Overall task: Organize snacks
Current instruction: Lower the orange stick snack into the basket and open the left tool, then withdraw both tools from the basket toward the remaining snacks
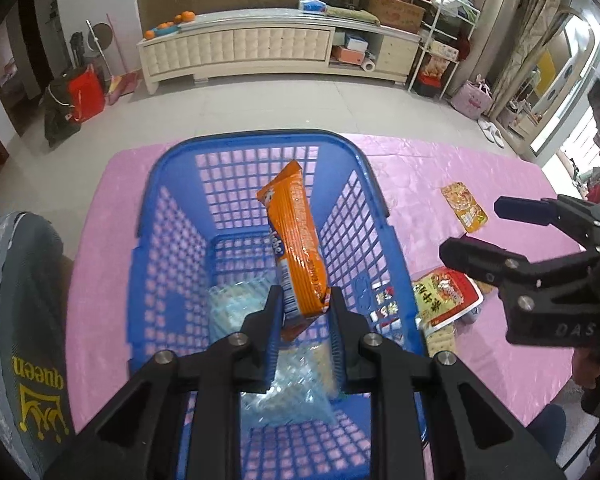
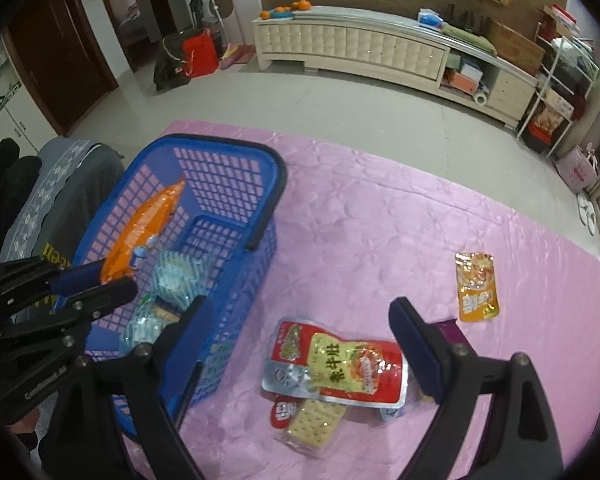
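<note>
The left gripper (image 1: 305,304) was clamped on the lower end of an orange snack packet (image 1: 298,240), its two black fingers pressed tight against the wrapper's sides. The packet stood tilted over the inside of the blue basket (image 1: 156,216) — held in the air above the pale blue wrapped packs (image 1: 236,304) that already lay on the basket floor.

The right gripper (image 2: 300,344) had its jaws spread wide with nothing between them; it hung over the pink tablecloth (image 2: 380,220), just beside the basket's right wall. Below and between its fingers lay a red and yellow snack pouch (image 2: 340,364), resting partly on top of a clear pack of crackers (image 2: 314,426), with a small red-labelled item peeking out at the crackers' left edge. Farther off on the cloth, well apart from that pile, a yellow-orange sachet (image 2: 476,286) lay flat by itself.

To the left of the basket stood a chair draped in grey printed fabric (image 1: 16,280) — a yellow crown and lettering showed on it. Beyond the table, a long cream cabinet (image 1: 240,48) ran along the far wall.
</note>
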Demonstrator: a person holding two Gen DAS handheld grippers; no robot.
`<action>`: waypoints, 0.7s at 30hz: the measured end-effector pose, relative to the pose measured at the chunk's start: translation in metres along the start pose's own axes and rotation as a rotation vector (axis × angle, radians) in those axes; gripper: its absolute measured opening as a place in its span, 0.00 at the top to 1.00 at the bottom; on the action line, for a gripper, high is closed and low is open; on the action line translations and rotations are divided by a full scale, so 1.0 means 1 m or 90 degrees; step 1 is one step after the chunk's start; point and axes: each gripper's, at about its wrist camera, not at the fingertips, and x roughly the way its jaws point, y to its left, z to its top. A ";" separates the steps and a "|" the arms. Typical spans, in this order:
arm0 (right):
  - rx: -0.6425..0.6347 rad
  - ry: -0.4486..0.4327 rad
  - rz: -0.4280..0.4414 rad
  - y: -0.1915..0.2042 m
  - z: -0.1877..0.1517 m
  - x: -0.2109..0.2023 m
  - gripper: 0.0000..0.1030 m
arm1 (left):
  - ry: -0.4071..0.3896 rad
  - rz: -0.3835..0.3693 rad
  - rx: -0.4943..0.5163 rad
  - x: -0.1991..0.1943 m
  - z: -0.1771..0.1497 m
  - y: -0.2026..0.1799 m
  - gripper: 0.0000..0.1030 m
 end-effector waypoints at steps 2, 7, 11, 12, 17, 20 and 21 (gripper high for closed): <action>0.007 -0.003 0.002 -0.006 -0.001 0.000 0.11 | 0.008 -0.008 0.011 0.007 0.001 -0.006 0.79; 0.020 -0.008 0.000 -0.017 -0.005 -0.009 0.11 | 0.018 0.016 0.021 0.012 -0.006 -0.015 0.36; 0.024 -0.015 -0.003 -0.019 -0.009 -0.023 0.11 | 0.016 0.013 0.026 -0.003 -0.012 -0.021 0.36; 0.024 -0.018 -0.003 -0.019 -0.010 -0.028 0.11 | 0.011 0.015 0.027 -0.009 -0.013 -0.022 0.36; 0.027 -0.034 -0.004 -0.018 -0.019 -0.055 0.11 | -0.025 0.017 0.020 -0.047 -0.015 -0.029 0.35; 0.028 -0.044 -0.007 -0.017 -0.026 -0.073 0.11 | -0.042 0.020 0.024 -0.068 -0.019 -0.034 0.32; 0.029 -0.047 -0.010 -0.017 -0.029 -0.081 0.11 | -0.048 0.023 0.027 -0.075 -0.021 -0.037 0.32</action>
